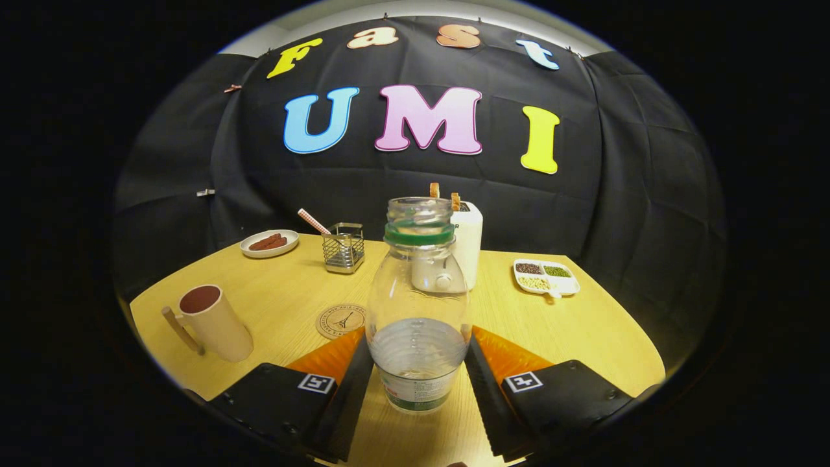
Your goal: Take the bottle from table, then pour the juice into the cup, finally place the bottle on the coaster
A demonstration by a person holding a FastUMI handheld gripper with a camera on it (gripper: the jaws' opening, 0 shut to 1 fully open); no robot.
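One bottle point(418, 305) stands upright on the table point(583, 324), between the two fingers point(353, 383) of the gripper point(418, 379). Both fingers press against its lower sides, so the gripper is clamped on the bottle. The bottle is clear, uncapped, with a green ring at the neck and a small amount of clear liquid in the lower part. A label wraps its base; the print is too small to read.

One cup point(211, 321) with a handle stands well left of the bottle, upright, its inside dark. One round coaster point(340, 321) lies just beyond the left finger, touching nothing; it bears a tower drawing and a ring of lettering that cannot be read.

Beyond the bottle:
- one white toaster point(468, 243) holding two slices;
- one wire basket point(343, 248) with one striped straw point(313, 221);
- one plate point(269, 243) of brown food;
- one tray point(546, 277) with three compartments of grains.

Each finger carries one square marker point(524, 381).
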